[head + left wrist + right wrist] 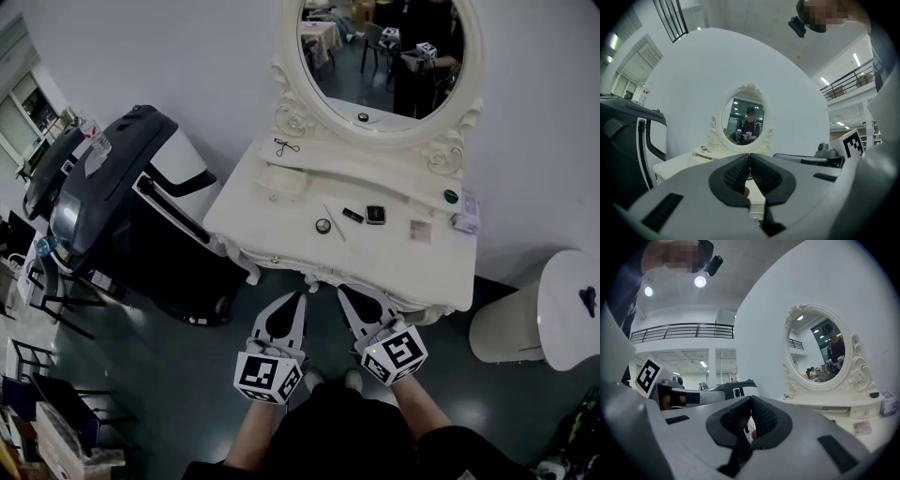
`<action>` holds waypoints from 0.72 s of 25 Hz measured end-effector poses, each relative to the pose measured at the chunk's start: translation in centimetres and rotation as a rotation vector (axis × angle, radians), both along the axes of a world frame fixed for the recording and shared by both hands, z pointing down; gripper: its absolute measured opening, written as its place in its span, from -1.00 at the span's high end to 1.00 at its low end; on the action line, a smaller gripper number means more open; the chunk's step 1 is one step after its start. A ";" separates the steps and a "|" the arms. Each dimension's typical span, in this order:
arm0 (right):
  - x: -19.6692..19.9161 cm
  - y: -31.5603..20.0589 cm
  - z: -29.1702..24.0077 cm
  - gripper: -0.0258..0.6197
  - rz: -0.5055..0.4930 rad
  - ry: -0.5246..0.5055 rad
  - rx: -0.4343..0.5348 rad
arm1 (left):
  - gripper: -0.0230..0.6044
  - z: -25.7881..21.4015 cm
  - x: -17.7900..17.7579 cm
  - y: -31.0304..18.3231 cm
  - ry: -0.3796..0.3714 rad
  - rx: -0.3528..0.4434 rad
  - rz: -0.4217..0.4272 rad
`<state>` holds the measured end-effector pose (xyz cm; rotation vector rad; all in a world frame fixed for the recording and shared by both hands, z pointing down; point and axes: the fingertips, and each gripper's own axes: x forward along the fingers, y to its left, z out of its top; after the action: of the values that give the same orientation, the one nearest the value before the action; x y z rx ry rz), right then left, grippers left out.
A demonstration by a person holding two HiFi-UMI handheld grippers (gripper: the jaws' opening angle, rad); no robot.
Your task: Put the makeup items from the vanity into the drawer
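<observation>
The white vanity (272, 220) stands under an oval mirror (380, 56). On its top lie a round compact (322, 225), a thin pencil (334, 222), a black lipstick (352, 216), a square black compact (375, 215), a pale pink palette (420, 231), a green pot (451, 196), a small box (466, 222) and an eyelash curler (287, 146). My left gripper (299, 297) and right gripper (342, 292) hover side by side just before the vanity's front edge, both shut and holding nothing. The left gripper (750, 154) points at the mirror, as does the right gripper (751, 398).
A large dark machine (122, 187) stands close to the vanity's left side. A white round bin (562, 309) sits on the floor at the right. Dark chairs (47, 281) line the far left. A small raised shelf (286, 178) is at the vanity's back left.
</observation>
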<state>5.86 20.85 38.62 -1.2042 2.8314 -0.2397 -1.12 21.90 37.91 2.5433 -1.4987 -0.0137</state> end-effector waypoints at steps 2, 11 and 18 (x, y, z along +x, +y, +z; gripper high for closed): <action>-0.8 -0.2 0.2 0.86 0.006 0.006 -0.007 | 0.88 0.1 -0.9 -0.2 -0.005 -0.001 0.006; -3.9 -1.3 0.8 0.86 0.038 0.054 -0.019 | 0.88 1.1 -5.1 -1.1 -0.013 -0.017 0.023; -4.3 -2.7 1.7 0.86 0.053 0.086 -0.041 | 0.88 1.9 -5.6 -2.7 0.000 -0.032 0.046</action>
<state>1.58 18.17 40.30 -1.3271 2.8760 -0.2505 -6.68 19.24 39.77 2.5519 -1.4281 0.0158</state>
